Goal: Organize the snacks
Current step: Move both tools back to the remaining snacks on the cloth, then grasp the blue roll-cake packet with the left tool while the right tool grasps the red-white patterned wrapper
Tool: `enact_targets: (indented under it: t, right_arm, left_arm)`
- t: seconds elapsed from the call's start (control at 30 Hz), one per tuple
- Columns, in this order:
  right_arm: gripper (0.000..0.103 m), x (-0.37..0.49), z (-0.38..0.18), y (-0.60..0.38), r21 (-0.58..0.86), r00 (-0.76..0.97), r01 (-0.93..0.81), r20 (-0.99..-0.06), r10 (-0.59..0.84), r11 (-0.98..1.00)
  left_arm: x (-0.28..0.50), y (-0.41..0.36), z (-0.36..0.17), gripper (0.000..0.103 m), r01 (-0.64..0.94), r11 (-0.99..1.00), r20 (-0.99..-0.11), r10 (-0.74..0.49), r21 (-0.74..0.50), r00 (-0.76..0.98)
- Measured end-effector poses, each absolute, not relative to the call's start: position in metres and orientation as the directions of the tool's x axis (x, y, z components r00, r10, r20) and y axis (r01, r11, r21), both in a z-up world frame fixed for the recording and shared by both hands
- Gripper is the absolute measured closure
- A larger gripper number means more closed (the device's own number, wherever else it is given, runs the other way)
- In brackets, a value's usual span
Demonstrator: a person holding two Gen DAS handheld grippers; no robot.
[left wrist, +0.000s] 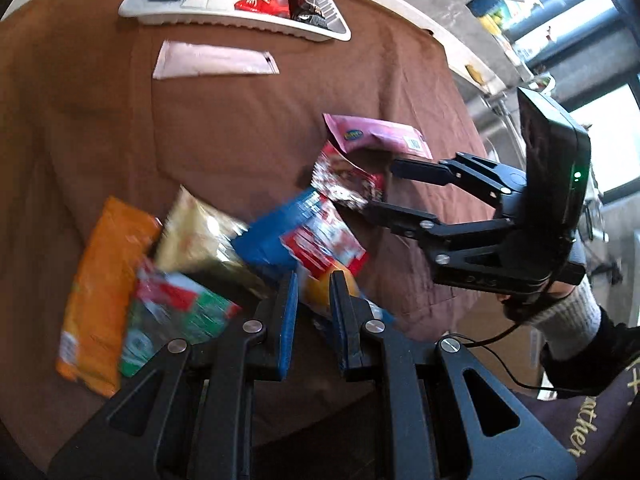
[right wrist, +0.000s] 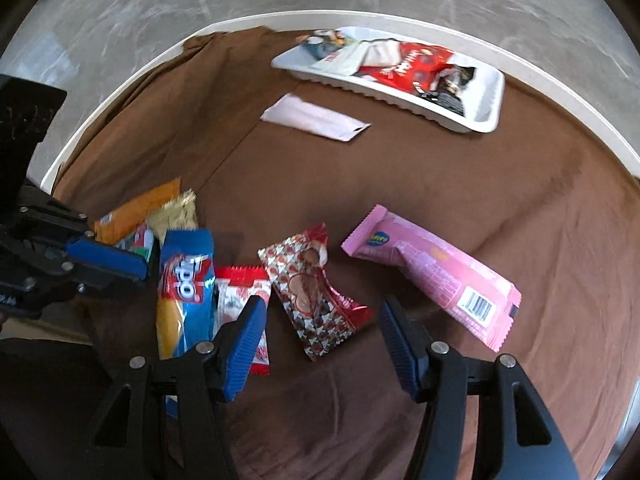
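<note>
A white tray [right wrist: 486, 118] at the far side holds several snack packets; it also shows in the left wrist view [left wrist: 240, 26]. A pile of snacks lies near me: a blue packet [right wrist: 188, 280], an orange packet [right wrist: 136, 210], a red-white packet [right wrist: 240, 292]. A red heart-patterned packet [right wrist: 316, 292] lies between the open jaws of my right gripper [right wrist: 320, 344]. A pink bar [right wrist: 436, 272] lies to its right. My left gripper [left wrist: 313, 288] has a narrow gap, over the blue packet [left wrist: 276, 236].
A pale pink sachet [right wrist: 316, 118] lies on the brown cloth [right wrist: 400, 184] in front of the tray. The round white table rim [right wrist: 120, 92] edges the cloth. Grey floor lies beyond.
</note>
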State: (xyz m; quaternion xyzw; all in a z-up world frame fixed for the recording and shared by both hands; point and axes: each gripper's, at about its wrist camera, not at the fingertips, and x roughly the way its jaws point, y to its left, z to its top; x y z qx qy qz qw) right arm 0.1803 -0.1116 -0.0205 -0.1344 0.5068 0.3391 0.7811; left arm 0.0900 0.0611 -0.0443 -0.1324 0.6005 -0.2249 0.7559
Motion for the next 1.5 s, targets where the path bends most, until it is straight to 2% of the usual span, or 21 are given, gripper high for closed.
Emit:
enact_targets:
  t: [0.17, 0.47, 0.6, 0.67, 0.73, 0.8, 1.23, 1.4, 1.43, 1.5]
  right_arm:
    - [0.041, 0.177, -0.029, -0.109, 0.095, 0.252, -0.725, -0.885, 0.391, 0.682]
    - [0.041, 0.175, -0.035, -0.103, 0.062, 0.248, -0.772, -0.887, 0.390, 0.632]
    - [0.041, 0.177, -0.036, -0.102, 0.062, 0.248, -0.777, -0.885, 0.394, 0.627]
    - [0.041, 0.176, -0.035, -0.102, 0.063, 0.247, -0.777, -0.884, 0.397, 0.626]
    - [0.041, 0.176, -0.036, -0.103, 0.064, 0.246, -0.778, -0.884, 0.398, 0.624]
    - [0.041, 0.177, -0.036, -0.104, 0.068, 0.244, -0.777, -0.884, 0.399, 0.626]
    - [0.041, 0.178, -0.039, -0.101, 0.068, 0.239, -0.777, -0.888, 0.393, 0.626]
    - [0.049, 0.177, -0.041, -0.100, 0.054, 0.249, -0.778, -0.888, 0.386, 0.626]
    - [0.051, 0.177, -0.041, -0.100, 0.057, 0.250, -0.776, -0.887, 0.389, 0.628]
    - [0.053, 0.178, -0.041, -0.101, 0.066, 0.248, -0.772, -0.885, 0.395, 0.632]
  left_arm:
    - [0.077, 0.049, -0.043, 0.088, 0.083, 0.866, -0.839, -0.499, -0.493, 0.219]
    - [0.064, 0.041, -0.049, 0.088, -0.049, 0.900, -0.878, -0.408, -0.432, 0.251]
    - [0.068, 0.049, -0.054, 0.087, -0.089, 0.888, -0.872, -0.419, -0.452, 0.252]
    - [0.071, 0.049, -0.054, 0.078, -0.096, 0.879, -0.866, -0.432, -0.467, 0.250]
    - [0.075, 0.048, -0.055, 0.061, -0.108, 0.868, -0.858, -0.446, -0.484, 0.256]
    - [0.076, 0.048, -0.055, 0.054, -0.113, 0.861, -0.852, -0.456, -0.495, 0.259]
    - [0.085, 0.033, -0.069, 0.054, -0.112, 0.888, -0.882, -0.415, -0.446, 0.223]
    - [0.086, 0.030, -0.081, 0.056, -0.117, 0.886, -0.884, -0.421, -0.449, 0.203]
    - [0.086, 0.030, -0.082, 0.061, -0.115, 0.884, -0.882, -0.425, -0.453, 0.204]
    - [0.087, 0.030, -0.085, 0.065, -0.116, 0.885, -0.882, -0.422, -0.451, 0.208]
